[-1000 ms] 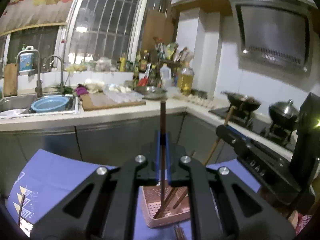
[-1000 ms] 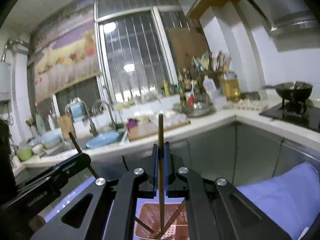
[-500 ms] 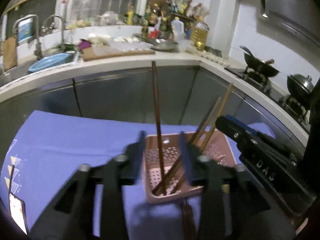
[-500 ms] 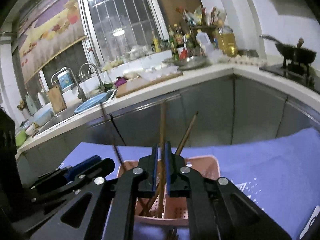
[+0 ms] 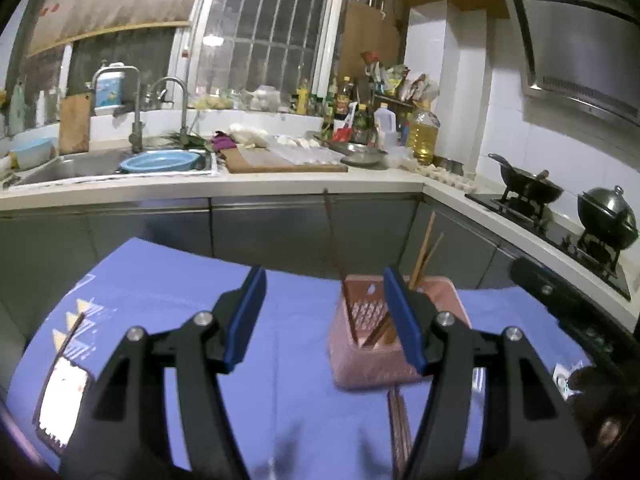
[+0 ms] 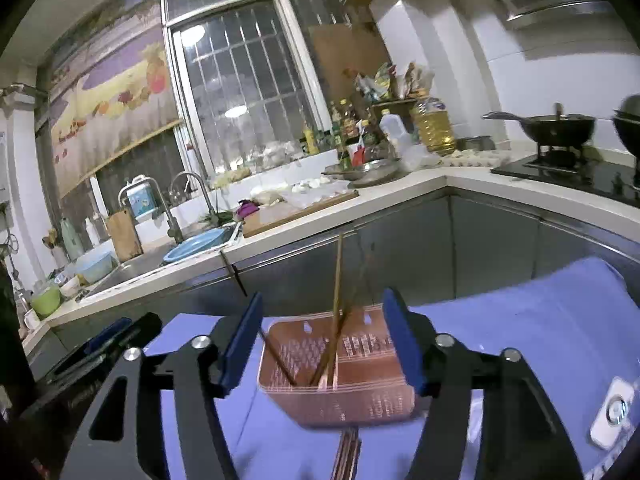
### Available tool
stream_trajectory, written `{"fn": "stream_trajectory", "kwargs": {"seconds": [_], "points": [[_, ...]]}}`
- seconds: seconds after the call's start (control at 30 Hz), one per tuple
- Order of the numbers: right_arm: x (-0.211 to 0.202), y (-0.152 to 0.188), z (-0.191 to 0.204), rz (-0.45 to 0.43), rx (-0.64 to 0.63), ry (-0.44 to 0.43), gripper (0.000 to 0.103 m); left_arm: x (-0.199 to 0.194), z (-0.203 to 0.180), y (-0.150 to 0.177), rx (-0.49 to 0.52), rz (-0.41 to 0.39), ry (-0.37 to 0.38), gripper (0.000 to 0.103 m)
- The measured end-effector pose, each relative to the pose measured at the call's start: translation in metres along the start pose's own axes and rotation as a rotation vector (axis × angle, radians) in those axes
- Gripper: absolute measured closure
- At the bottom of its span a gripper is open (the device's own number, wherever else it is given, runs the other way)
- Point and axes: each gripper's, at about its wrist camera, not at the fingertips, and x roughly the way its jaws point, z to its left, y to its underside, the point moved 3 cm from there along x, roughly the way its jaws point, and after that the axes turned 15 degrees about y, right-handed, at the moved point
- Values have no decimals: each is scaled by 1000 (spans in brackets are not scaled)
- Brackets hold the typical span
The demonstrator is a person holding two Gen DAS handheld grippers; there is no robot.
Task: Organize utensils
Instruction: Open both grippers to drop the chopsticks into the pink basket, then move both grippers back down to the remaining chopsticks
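Both jaws released above the pink basket [image 6: 356,392]; chopsticks stand inside it.

Nearest to us, the left gripper [image 5: 324,312] and the right gripper [image 6: 322,328] each hold their jaws spread wide, grasping nothing. Between them and the basket we see loose chopsticks [image 5: 398,420] lying flat on the blue cloth [image 5: 168,300] of the desk, long axis running toward the basket's near wall. In the basket, a dark chopstick [image 5: 334,240] stands almost upright, tip leaning slightly left; lighter chopsticks [image 5: 426,248] lean up to the right. The cloth lies bare to the left of the basket; its far edge meets the grey cabinets [image 5: 272,228]. Beyond them we see the sink with a blue basin [image 5: 160,160], a cutting board [image 5: 280,160] and a wok [image 5: 528,188] on the stove.
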Motion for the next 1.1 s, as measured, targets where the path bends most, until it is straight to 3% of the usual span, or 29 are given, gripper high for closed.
{"fn": "stream_trajectory", "kwargs": {"seconds": [0.17, 0.33, 0.5, 0.53, 0.7, 0.77, 0.87, 1.1], "points": [[-27, 57, -23, 114, 46, -5, 25, -25, 4, 42, 25, 66, 5, 41], [-30, 116, -36, 298, 59, -1, 24, -31, 0, 91, 48, 185, 53, 36], [-32, 157, -40, 422, 25, 35, 25, -29, -8, 129, 41, 284, 102, 34], [-32, 163, -40, 438, 19, 42, 27, -27, -9, 135, 36, 301, 109, 34], [-29, 191, -40, 548, -9, 41, 73, -17, -12, 164, -30, 405, 203, 37], [-29, 198, -35, 570, -47, 33, 79, -11, -10, 172, -70, 447, 245, 54], [-32, 205, -23, 571, -125, 32, 84, -2, -11, 184, -126, 511, 309, 66], [-32, 219, -7, 592, -212, 10, 86, 10, -30, 194, -128, 571, 394, 70]]}}
